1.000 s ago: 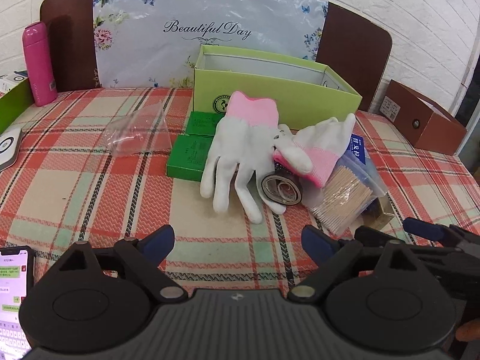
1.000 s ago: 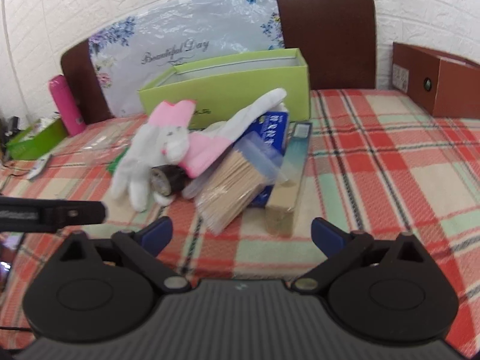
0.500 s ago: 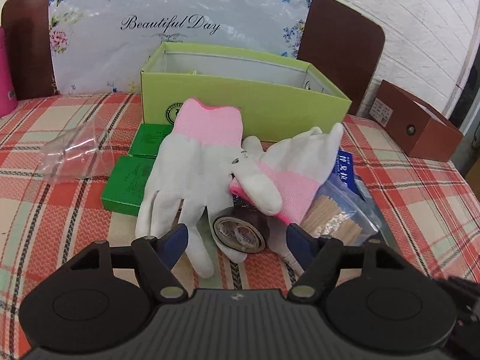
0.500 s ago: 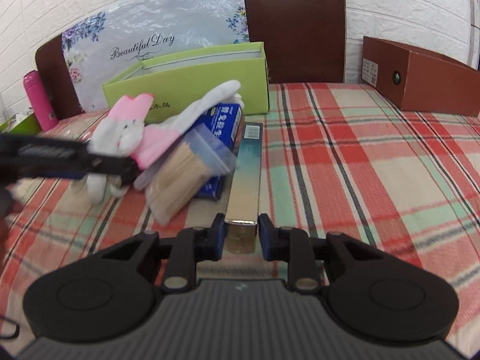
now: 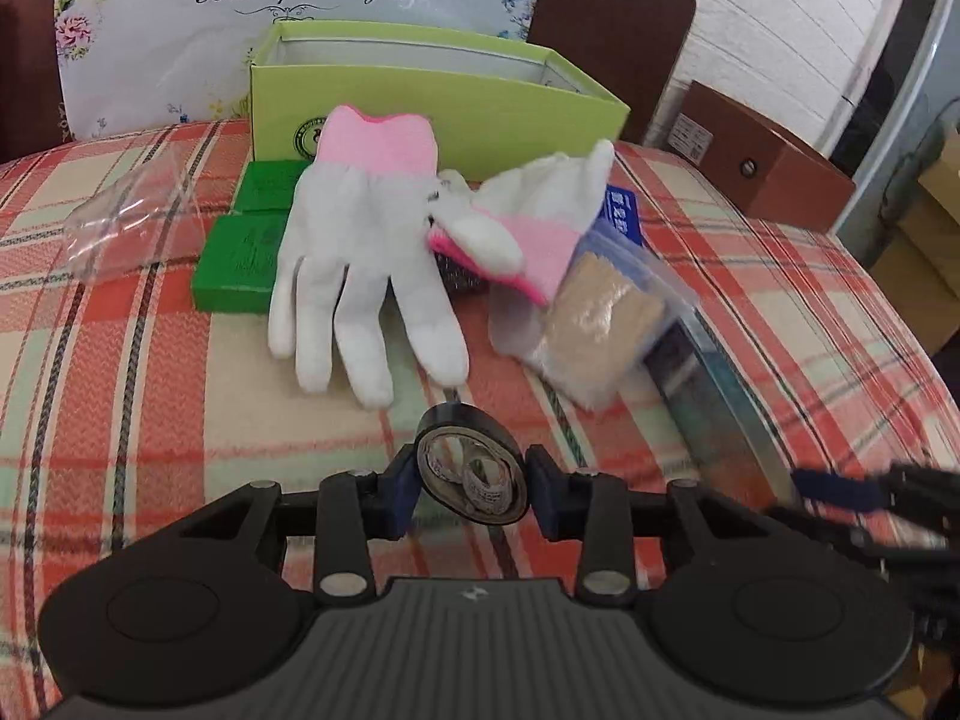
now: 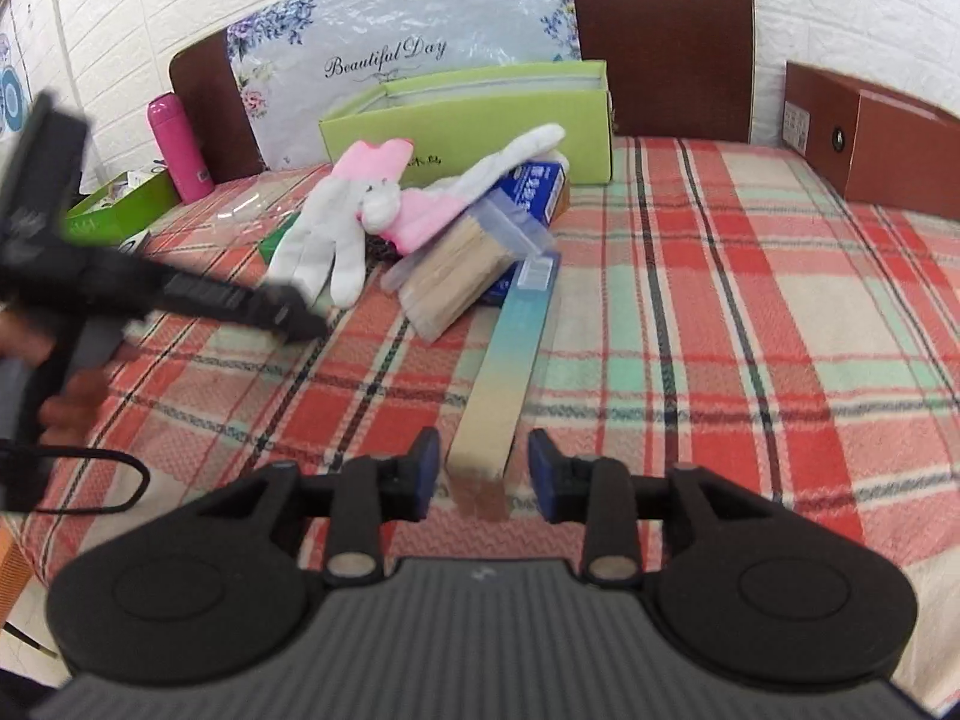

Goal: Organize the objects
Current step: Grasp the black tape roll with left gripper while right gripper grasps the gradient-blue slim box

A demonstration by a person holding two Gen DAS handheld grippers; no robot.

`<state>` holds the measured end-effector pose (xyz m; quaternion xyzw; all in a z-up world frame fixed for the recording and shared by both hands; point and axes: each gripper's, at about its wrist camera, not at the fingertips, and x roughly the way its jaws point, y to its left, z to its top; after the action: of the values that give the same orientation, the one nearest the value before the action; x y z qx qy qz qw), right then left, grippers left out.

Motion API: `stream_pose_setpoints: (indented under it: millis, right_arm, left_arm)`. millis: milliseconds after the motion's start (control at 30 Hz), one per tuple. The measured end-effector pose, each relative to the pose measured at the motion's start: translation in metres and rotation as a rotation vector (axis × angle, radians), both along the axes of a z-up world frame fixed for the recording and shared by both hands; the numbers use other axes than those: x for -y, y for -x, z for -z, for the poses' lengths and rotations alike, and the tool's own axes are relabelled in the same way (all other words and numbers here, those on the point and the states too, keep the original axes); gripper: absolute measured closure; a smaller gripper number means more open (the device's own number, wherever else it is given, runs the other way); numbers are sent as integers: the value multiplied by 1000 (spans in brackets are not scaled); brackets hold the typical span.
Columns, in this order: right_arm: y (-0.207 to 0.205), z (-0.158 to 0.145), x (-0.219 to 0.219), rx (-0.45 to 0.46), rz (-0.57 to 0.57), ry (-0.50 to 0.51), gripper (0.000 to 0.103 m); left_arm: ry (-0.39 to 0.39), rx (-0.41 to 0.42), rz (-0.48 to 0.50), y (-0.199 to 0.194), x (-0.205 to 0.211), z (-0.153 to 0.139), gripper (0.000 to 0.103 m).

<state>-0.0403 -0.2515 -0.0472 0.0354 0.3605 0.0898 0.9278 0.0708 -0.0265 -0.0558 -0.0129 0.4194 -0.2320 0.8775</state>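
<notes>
The left gripper (image 5: pixel 470 483) had just closed on the tape roll (image 5: pixel 471 468) — gripped. The right gripper (image 6: pixel 483 467) had just loosened — its jaws straddled the long box (image 6: pixel 504 372) without touching.

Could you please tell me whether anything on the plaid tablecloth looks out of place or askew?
Yes: the items sit in a jumble before the green box, which looks empty. One white glove lies flat, the other glove is crumpled over a bag of wooden sticks, and the long box lies askew.
</notes>
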Motion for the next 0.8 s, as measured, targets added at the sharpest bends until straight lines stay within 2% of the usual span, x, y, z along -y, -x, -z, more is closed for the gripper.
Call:
stream_pose_setpoints:
  millis: [33,67,100,167,333,400,567,800]
  right_arm:
    - [-2,-1,-1,14,1,11,66]
    - [-6,-1,-3,15,5,16,65]
    - [-11,-1,-3,11,14,15,64]
    - [-24,3,-4,-1,35,8,63]
    - [-50,16,-11,-27,69,39,63]
    - [-53,19,-9,-40,87,44,67]
    - [-47,19,-5,-47,96,58,69]
    - [-55,19,-10,-63,94,77,69]
  left_arm:
    - [-17,2,-9,7,-3,1,62]
    - [-29,3,-24,11,-6,2,54]
    - [-37,3,-47,14,-8,3,42]
    - [-57,10,-94,14,-9,6,35]
    - [-57,3,-87,12,-7,7,36]
    - [-45,6,-64,16,-10,5,43]
    - [-41,15,-92,28,-22,2,43]
    - [-9,-5,-110,20,-20,8,43]
